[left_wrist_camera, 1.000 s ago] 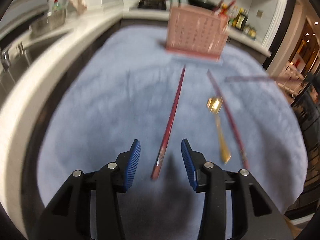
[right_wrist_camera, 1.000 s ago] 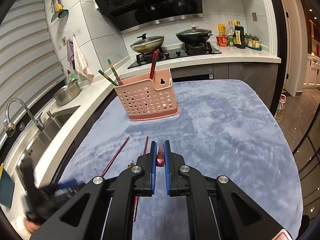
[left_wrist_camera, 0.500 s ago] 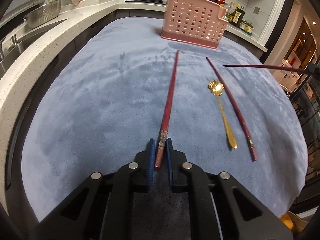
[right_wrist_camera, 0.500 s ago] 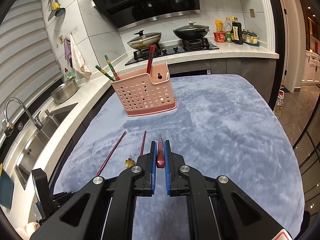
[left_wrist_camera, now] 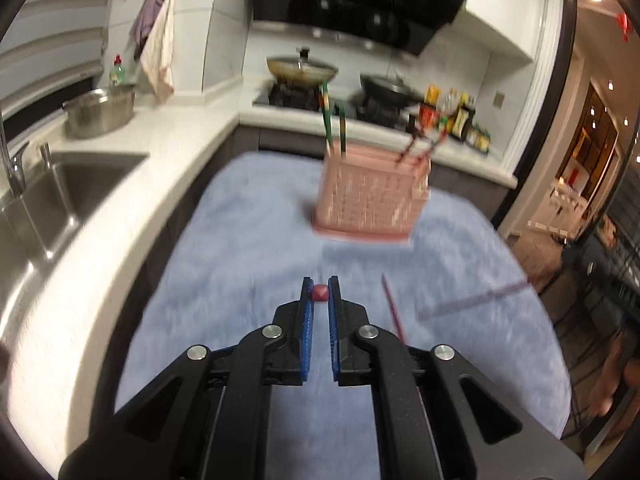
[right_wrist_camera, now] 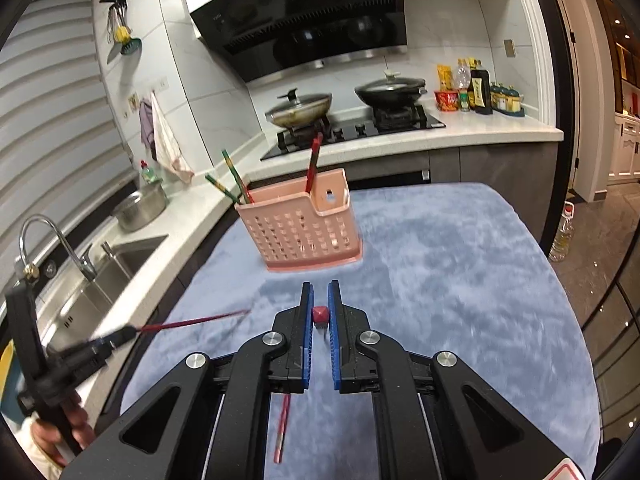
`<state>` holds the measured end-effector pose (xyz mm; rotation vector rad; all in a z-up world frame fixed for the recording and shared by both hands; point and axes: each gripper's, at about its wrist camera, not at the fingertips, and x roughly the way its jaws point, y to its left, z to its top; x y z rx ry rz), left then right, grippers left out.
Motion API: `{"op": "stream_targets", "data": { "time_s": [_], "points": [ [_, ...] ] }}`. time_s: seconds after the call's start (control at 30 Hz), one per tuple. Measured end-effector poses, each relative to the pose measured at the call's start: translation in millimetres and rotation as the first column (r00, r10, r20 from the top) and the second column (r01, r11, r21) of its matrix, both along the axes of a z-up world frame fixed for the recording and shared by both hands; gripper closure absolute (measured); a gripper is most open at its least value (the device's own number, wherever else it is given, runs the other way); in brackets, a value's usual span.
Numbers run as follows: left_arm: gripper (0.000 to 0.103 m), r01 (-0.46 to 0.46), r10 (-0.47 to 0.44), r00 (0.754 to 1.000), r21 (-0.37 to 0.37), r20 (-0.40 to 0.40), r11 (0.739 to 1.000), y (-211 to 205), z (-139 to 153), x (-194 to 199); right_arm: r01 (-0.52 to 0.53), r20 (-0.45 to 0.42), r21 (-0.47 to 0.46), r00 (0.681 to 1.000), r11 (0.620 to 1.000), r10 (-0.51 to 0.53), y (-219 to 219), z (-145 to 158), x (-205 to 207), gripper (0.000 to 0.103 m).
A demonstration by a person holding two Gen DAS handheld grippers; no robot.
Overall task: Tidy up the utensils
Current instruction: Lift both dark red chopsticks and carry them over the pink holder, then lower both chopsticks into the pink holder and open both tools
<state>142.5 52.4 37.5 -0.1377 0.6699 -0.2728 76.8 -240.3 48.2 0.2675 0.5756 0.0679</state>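
Left gripper [left_wrist_camera: 320, 293] clamps a red chopstick [left_wrist_camera: 320, 293] end-on; right gripper [right_wrist_camera: 320, 314] grips another chopstick [right_wrist_camera: 320, 314]. Pink basket [right_wrist_camera: 300, 228] stands ahead of both on the blue-covered tabletop [right_wrist_camera: 440, 264].

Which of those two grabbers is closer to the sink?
Left. The left gripper, fingers closing on a red chopstick, is by the counter edge next to the sink; the right gripper is over the middle of the blue cloth, farther away.

There is one pink basket [right_wrist_camera: 304, 232] with two green chopsticks [right_wrist_camera: 234, 178] in it. There are two pans [right_wrist_camera: 300, 106], one sink [right_wrist_camera: 100, 280] and one metal pot [right_wrist_camera: 140, 206].
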Motion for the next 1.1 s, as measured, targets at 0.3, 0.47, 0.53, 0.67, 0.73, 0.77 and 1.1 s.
{"op": "stream_targets", "data": {
  "time_s": [0.3, 0.47, 0.53, 0.67, 0.73, 0.77, 1.1],
  "points": [
    [0.096, -0.020, 0.018, 0.993, 0.018, 0.118, 1.000, -15.4, 60.6, 50.0, -0.005, 0.058, 0.025, 0.998, 1.000, 0.003, -10.3, 31.9, 26.5, 0.096],
    [0.096, -0.013, 0.015, 0.982, -0.013, 0.186, 1.000, -25.9, 99.7, 73.1, -0.013, 0.105, 0.058, 0.994, 0.998, 0.006, -20.4, 57.8, 52.7, 0.096],
    [0.096, -0.015, 0.018, 0.976, -0.016, 0.215, 1.000, -29.2, 112.9, 80.0, -0.018, 0.133, 0.065, 0.991, 0.998, 0.009, -20.7, 69.2, 63.0, 0.096],
    [0.096, -0.018, 0.030, 0.963, -0.048, 0.268, 0.999, -37.8, 141.9, 100.5, -0.022, 0.219, 0.074, 0.976, 0.997, 0.005, -22.7, 100.0, 92.0, 0.096],
    [0.096, -0.018, 0.032, 0.956, -0.053, 0.291, 0.998, -43.0, 151.9, 108.0, -0.016, 0.249, 0.072, 0.968, 0.997, -0.002, -22.9, 111.2, 105.6, 0.096],
    [0.096, -0.019, 0.034, 0.952, -0.052, 0.304, 0.998, -45.2, 156.3, 112.7, -0.016, 0.266, 0.079, 0.964, 0.997, -0.005, -23.1, 119.0, 116.5, 0.096],
    [0.096, -0.022, 0.033, 0.959, -0.043, 0.281, 0.999, -63.3, 149.4, 169.8, -0.004, 0.336, 0.074, 0.941, 0.997, -0.021, -10.9, 137.2, 195.7, 0.096]
  ]
}}
